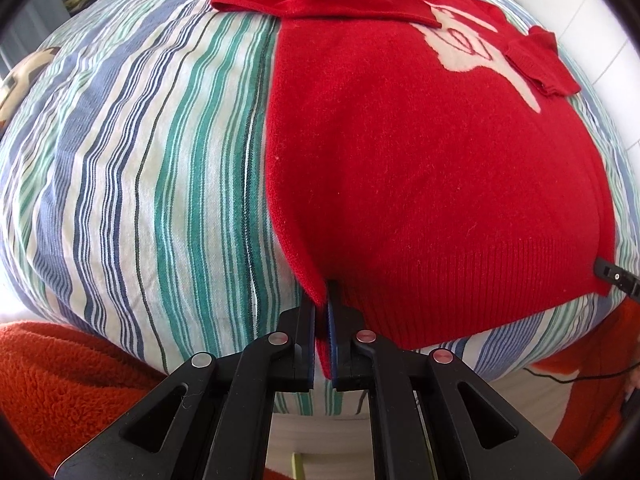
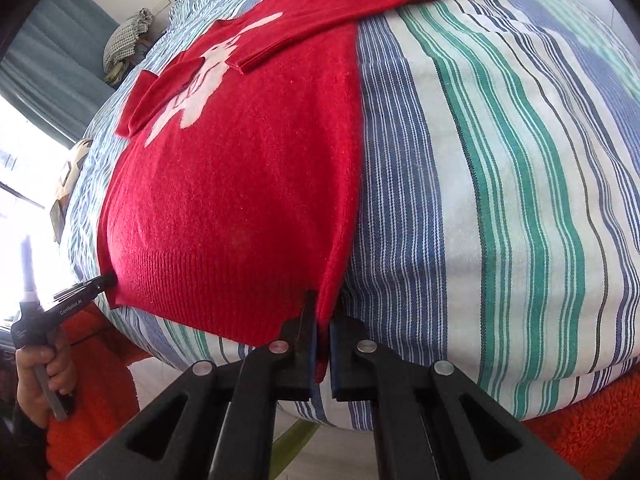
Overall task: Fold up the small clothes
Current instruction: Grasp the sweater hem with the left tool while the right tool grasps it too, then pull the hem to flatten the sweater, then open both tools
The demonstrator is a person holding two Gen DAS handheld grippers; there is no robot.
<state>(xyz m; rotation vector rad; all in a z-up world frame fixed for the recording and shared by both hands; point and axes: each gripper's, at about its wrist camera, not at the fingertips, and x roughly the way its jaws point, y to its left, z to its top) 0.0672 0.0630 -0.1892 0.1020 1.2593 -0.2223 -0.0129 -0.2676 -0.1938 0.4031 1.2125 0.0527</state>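
Observation:
A small red knit sweater (image 1: 420, 168) with a white figure on its chest lies flat on a striped bed cover (image 1: 140, 180), both sleeves folded across the chest. My left gripper (image 1: 325, 304) is shut on the hem's near left corner. My right gripper (image 2: 325, 312) is shut on the hem's near right corner of the sweater (image 2: 240, 200). The right gripper's tip (image 1: 614, 278) shows at the hem's far side in the left wrist view. The left gripper (image 2: 100, 282), held in a hand, shows at the hem's left corner in the right wrist view.
The striped cover (image 2: 500, 200) spreads wide on both sides of the sweater. An orange fleece garment (image 1: 60, 380) worn by the person lies below the bed's near edge. A checked cloth bundle (image 2: 128, 36) and teal curtain (image 2: 52, 48) stand at the far left.

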